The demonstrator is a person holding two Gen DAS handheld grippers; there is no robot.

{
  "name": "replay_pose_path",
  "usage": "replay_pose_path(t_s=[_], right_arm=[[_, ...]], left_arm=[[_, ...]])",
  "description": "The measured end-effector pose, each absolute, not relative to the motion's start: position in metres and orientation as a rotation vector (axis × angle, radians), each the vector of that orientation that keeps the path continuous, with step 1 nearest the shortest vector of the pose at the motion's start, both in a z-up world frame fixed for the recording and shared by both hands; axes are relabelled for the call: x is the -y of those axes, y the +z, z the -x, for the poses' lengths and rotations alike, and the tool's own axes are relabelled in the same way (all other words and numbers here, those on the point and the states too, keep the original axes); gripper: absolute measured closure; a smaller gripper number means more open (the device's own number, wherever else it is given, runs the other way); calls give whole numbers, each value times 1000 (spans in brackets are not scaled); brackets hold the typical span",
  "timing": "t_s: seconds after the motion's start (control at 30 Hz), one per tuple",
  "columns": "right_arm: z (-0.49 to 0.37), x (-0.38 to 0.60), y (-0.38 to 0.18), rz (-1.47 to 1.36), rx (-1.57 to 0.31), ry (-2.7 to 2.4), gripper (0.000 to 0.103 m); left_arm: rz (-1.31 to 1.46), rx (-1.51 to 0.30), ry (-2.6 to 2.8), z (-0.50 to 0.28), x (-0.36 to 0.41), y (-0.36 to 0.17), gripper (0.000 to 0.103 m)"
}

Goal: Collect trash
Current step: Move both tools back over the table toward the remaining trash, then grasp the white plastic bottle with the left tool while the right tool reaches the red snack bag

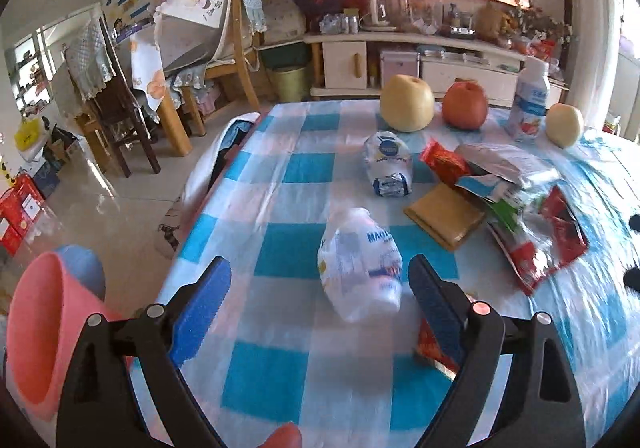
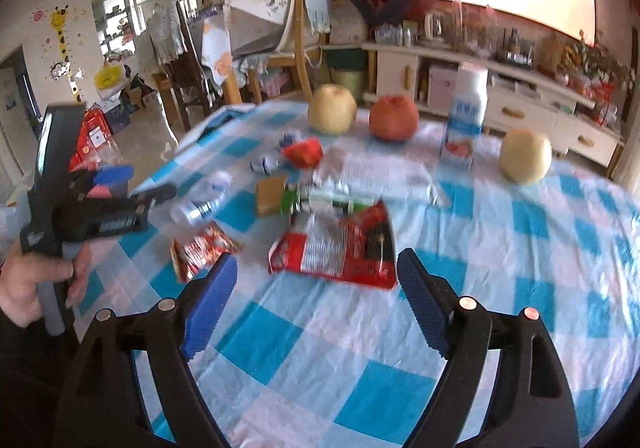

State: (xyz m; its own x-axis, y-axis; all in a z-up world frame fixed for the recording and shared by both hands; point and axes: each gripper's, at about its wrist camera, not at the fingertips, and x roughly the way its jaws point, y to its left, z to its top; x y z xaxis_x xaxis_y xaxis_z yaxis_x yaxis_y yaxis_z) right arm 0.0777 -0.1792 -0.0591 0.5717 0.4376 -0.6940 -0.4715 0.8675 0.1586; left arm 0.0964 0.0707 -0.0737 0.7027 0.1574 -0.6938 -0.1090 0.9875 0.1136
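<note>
My left gripper [image 1: 320, 284] is open, its blue pads on either side of a crumpled clear plastic bottle [image 1: 360, 268] lying on the checked tablecloth [image 1: 280, 184]. The bottle also shows in the right wrist view [image 2: 202, 200]. A second crushed bottle [image 1: 388, 164] lies farther back. My right gripper [image 2: 316, 280] is open and empty, just short of a red snack bag [image 2: 336, 248]. A small red wrapper [image 2: 200, 248] lies left of it. More wrappers [image 1: 504, 172], a brown packet [image 1: 448, 216] and a red wrapper [image 1: 444, 160] are piled mid-table.
Two pears [image 1: 406, 102] [image 1: 564, 124], a red apple [image 1: 464, 104] and an upright yogurt bottle [image 1: 528, 104] stand at the table's far side. A pink bin [image 1: 40, 328] sits at the table's left edge. Chairs [image 1: 120, 96] and a low cabinet [image 1: 420, 64] stand beyond.
</note>
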Motion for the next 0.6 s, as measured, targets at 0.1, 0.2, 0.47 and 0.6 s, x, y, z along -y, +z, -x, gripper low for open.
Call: replay_pose_path(t_s=[0.1,0.2,0.47,0.6], right_arm=[[-83,173,-66,72,-809,532,20],[-86,168,-69,86,-809,536,20],[-90,163,-78,92,-831,549,20],[-90,162,-79,93,-835,553,20]], left_arm=[[-54,-774,143,-108,-69,-78,13],[-35,-792,135,-118,-69,-85,13],[-34,-836,116,-133,-62,-100,13],[-14,-872,119,-138,-63,-108,13]])
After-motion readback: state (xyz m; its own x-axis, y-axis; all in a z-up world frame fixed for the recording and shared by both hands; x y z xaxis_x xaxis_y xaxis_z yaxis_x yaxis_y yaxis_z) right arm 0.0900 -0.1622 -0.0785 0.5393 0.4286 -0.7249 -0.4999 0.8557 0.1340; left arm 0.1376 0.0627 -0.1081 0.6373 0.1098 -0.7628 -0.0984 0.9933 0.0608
